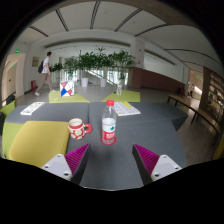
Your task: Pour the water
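A clear plastic water bottle (109, 122) with a red cap and red label stands upright on the grey table (150, 125), just ahead of my fingers. A white mug with a red pattern (77, 127) stands to its left, close beside it. My gripper (112, 158) is open and empty, its magenta pads (77, 155) spread wide apart. Both the bottle and the mug lie beyond the fingertips, and nothing is between the fingers.
A yellow-green mat (35, 140) lies on the table to the left. A red, white and blue object (66, 89) stands farther back, with papers (127, 108) nearby. Potted plants (100, 62) line the far side. A person (45, 70) stands at the back left. A bench (195, 105) is at right.
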Available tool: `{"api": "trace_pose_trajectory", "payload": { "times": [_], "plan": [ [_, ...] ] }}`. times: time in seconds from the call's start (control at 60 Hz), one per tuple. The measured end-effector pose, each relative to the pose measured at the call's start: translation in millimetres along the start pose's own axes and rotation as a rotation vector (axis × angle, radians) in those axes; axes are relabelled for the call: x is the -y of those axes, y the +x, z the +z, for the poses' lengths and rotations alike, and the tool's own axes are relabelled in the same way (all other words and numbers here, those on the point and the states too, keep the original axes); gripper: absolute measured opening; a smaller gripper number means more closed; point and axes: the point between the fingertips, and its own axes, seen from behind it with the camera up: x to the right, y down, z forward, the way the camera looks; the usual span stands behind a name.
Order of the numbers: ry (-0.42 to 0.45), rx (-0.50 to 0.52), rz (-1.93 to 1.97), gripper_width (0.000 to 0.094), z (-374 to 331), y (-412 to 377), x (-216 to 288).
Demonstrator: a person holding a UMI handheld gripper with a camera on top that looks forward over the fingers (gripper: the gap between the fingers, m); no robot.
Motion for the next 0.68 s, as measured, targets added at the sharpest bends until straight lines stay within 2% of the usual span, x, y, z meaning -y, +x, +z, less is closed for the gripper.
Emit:
{"api": "trace_pose_trajectory", "payload": {
  "times": [0.25,0.683],
  "plan": [
    [0.005,-0.007,-0.005,0.0856,-89.2,-3.9,-0.8],
    [0.004,-0.032,-0.009,0.0851,-119.1,-5.1,-9.9]
  ]
}}
